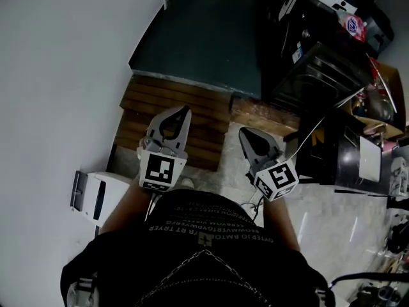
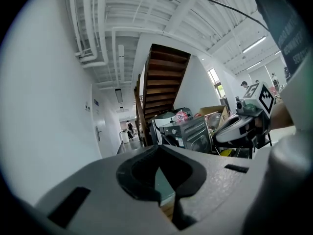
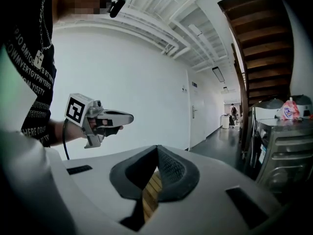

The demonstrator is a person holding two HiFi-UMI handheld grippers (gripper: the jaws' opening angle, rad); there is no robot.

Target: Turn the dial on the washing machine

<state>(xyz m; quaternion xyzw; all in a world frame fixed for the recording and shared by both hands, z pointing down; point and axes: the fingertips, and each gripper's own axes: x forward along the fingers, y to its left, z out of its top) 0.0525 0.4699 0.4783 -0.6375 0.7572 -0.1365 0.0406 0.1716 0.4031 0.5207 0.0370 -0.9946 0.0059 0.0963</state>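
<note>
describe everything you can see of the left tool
The left tool is pale grey plastic with dark pads; a cube with a black square marker sits at its rear. Its jaws are shut tip to tip, with nothing between them. It is held roughly level above wooden slats, apart from the right tool.

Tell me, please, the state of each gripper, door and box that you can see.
left gripper, shut, empty, held in the air.
right gripper, shut, empty, held in the air.
corridor door, closed.
oven, door looks shut.
cardboard box, open at the top.
</note>
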